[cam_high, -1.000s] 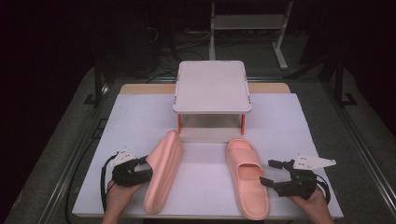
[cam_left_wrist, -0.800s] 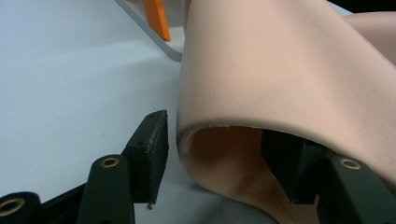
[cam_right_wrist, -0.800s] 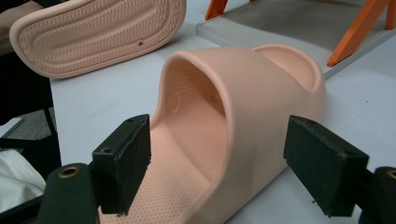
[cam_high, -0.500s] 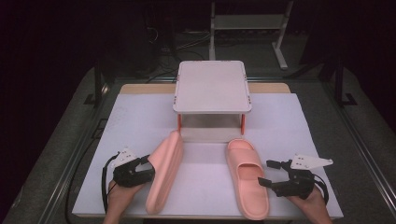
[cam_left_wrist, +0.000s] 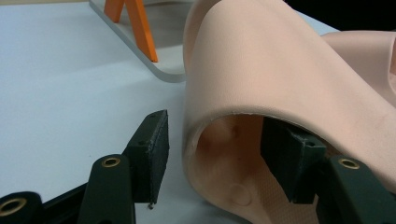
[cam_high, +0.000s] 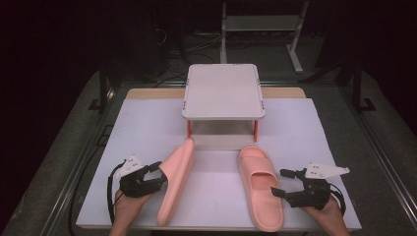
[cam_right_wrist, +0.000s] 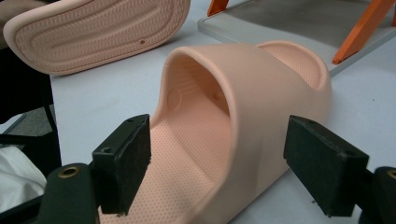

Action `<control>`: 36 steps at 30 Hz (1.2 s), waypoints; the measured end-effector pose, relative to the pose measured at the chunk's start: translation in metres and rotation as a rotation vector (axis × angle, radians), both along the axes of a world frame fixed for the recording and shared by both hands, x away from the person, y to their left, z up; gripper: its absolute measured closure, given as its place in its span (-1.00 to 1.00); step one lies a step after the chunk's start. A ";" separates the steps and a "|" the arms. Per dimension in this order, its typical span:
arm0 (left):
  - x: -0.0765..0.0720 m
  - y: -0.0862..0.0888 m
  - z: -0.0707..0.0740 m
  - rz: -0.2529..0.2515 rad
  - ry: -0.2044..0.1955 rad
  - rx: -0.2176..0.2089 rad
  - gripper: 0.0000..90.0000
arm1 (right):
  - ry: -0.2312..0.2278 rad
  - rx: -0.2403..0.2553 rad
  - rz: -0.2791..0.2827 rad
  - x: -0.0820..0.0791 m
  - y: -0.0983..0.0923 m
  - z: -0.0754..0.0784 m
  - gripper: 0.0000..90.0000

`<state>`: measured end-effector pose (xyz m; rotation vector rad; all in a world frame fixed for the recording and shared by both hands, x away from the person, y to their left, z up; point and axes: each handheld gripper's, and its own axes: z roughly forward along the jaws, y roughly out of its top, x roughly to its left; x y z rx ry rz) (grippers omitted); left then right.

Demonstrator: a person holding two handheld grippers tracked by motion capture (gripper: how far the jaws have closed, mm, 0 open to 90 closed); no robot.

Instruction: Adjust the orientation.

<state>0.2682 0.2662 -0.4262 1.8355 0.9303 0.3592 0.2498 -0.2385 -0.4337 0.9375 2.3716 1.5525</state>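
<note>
Two peach slide slippers lie on the white sheet in front of a small rack. The left slipper stands tilted on its side, sole facing right. My left gripper is open at it: in the left gripper view one pad is outside the strap and the other pad is inside it, with a gap left. The right slipper lies flat, sole down. My right gripper is open, and its jaws stand wide on either side of that slipper's strap without touching it.
A low rack with a white top and orange legs stands at the middle back of the white sheet. Its bottom shelf lies just beyond the slippers' toes. Dark floor and a metal stand surround the table.
Both grippers have crept slightly inward toward their slippers. The slippers have not visibly moved.
</note>
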 end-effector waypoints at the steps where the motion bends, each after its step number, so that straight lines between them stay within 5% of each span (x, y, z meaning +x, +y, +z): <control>1: 0.000 0.000 0.000 0.000 0.000 0.000 -0.07 | 0.000 0.000 0.000 0.000 0.000 0.000 -0.50; 17: -0.001 -0.005 0.003 -0.009 -0.023 -0.006 -0.07 | 0.001 -0.003 0.001 0.000 0.000 0.000 -0.50; 27: 0.006 -0.032 -0.005 -0.060 -0.003 -0.006 -0.15 | -0.003 0.001 0.000 -0.001 -0.001 0.001 -0.50; 31: 0.007 -0.044 -0.007 -0.097 0.003 0.026 -0.21 | -0.003 0.001 0.000 -0.002 -0.002 0.001 -0.50; 32: 0.005 -0.050 -0.009 -0.105 0.000 0.075 -0.20 | -0.002 0.000 0.002 -0.002 -0.002 0.001 -0.50; 36: 0.006 -0.050 -0.009 -0.114 0.004 0.077 -0.21 | -0.001 -0.001 0.005 -0.002 -0.001 0.001 -0.50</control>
